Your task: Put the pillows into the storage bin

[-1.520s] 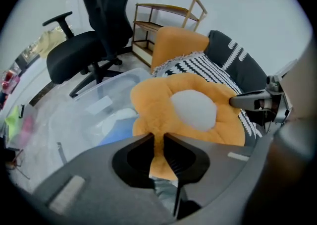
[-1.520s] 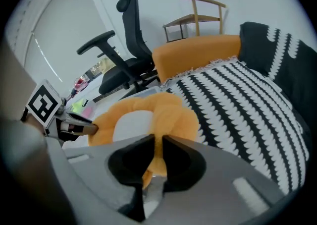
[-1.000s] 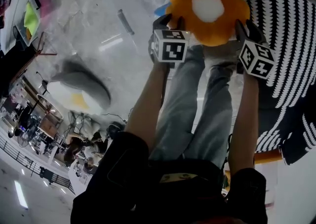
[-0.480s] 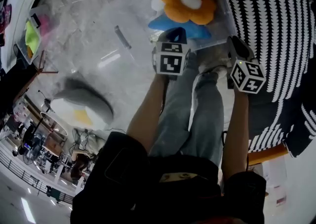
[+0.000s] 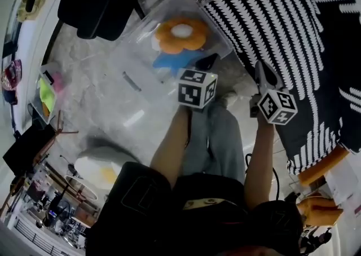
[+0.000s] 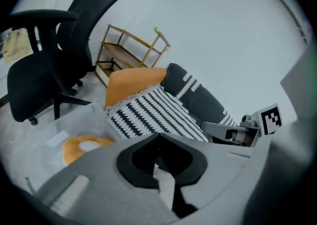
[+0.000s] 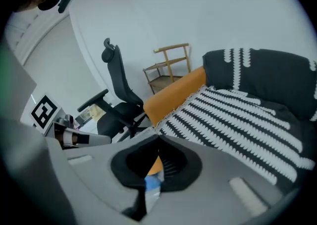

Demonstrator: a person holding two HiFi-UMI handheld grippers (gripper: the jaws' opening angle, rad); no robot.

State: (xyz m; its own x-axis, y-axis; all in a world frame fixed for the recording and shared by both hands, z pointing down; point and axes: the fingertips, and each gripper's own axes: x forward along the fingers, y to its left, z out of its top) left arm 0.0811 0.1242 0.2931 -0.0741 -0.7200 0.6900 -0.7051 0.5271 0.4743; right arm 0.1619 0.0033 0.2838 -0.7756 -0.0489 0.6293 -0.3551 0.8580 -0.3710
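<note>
On the floor at near left, your left gripper and right gripper, both pressed together and empty, may just shove the egg pillow.

Bright, even indoor light here, flat on the white wall with only a faint shadow under the office chair, and pale streaks of glare on the clear storage bin in the head view. That view bends hard at its edges, and both gripper views sit inside a dark round vignette. Up close the grey bodies of the left gripper and right gripper go soft and out of focus, while far things look fairly crisp.
</note>
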